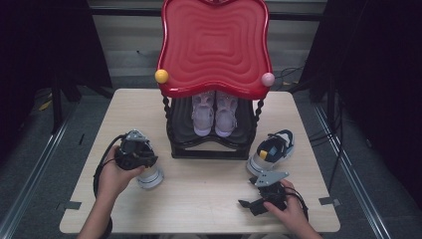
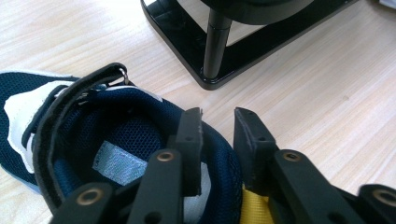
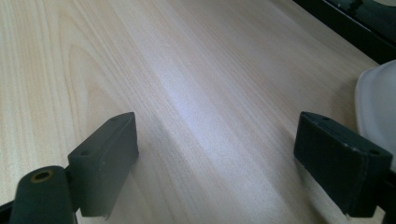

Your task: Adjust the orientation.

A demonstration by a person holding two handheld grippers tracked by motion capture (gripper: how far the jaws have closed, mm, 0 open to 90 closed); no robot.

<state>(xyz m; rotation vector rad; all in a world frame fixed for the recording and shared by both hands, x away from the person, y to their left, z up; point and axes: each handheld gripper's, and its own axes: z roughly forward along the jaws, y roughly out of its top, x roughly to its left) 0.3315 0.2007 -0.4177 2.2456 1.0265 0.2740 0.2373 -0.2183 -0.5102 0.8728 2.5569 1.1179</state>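
Left gripper (image 2: pixel 217 116) pinching the heel collar of a navy-and-white mesh sneaker (image 2: pixel 116 140) on the pale wooden tabletop (image 2: pixel 303 93).

One jaw sits inside the padded collar, the other outside against the heel, so the gripper looks narrowed onto that rim; the shoe's long axis runs away from it, toe farthest from the jaws. In the high view the sneaker (image 1: pixel 149 177) stands just in front of the left corner of the black shoe rack with a red wavy top (image 1: pixel 214 45), so the left hand is nearer it. The right gripper (image 3: pixel 219 154) hangs wide and empty over bare wood, near the matching sneaker (image 1: pixel 272 149) by the rack's right side.
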